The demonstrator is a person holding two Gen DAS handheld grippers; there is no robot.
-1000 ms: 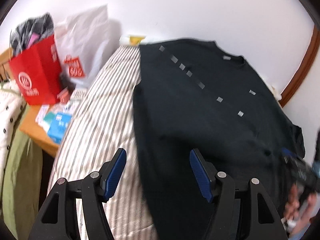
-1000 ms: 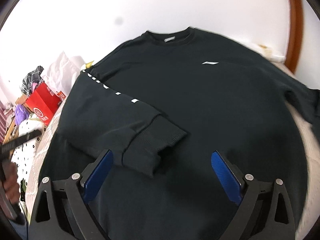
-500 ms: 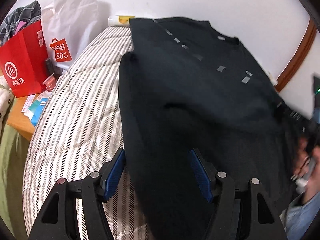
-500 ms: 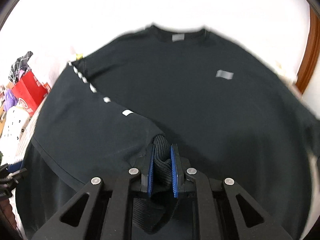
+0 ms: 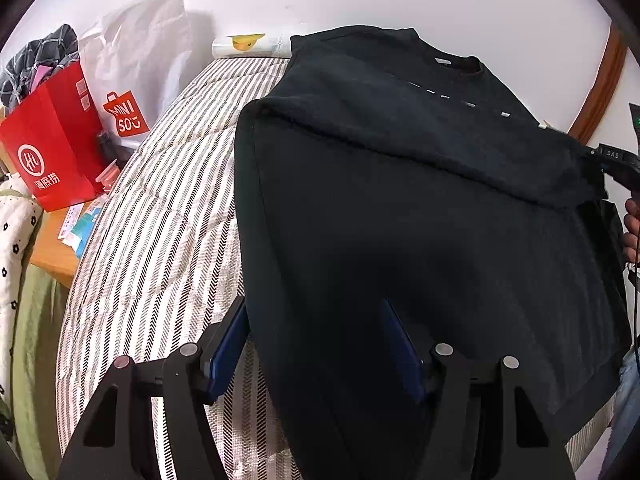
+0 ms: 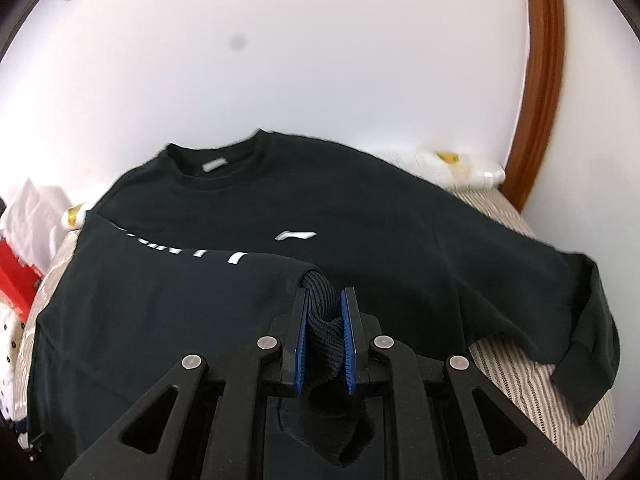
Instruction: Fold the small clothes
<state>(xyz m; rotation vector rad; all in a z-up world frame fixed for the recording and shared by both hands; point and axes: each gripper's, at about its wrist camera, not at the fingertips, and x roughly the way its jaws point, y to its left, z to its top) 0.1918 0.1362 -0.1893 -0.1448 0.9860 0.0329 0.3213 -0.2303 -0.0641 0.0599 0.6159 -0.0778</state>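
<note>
The bed (image 5: 160,240), covered in a grey-and-white striped quilt, carries the large black long-sleeved sweatshirt (image 5: 400,220), which lies face up across most of it with its collar toward the edge by the white wall; spread flat like this, it can be folded panel by panel. One sleeve is drawn across the chest, and its ribbed black cuff (image 6: 322,312) is clamped between the blue pads of the right gripper (image 6: 324,320), probably to lay that sleeve square over the body. The other sleeve (image 6: 560,300) trails off the bed's right edge, not yet folded in.

The left gripper (image 5: 316,344) hangs with its jaws apart, straddling the sweatshirt's left side seam near the hem, apparently ready to pinch that edge.

Beyond the bed's left edge, a red paper bag (image 5: 52,140) stands on a wooden desk (image 5: 52,256), with a white plastic bag (image 5: 132,80) beside it.

The white bag reads "MINISO"; the red one bears a round "Hi" logo over Chinese characters. The chest carries a white swoosh-like logo (image 6: 295,235); the collar tag (image 6: 214,165) is illegible.
</note>
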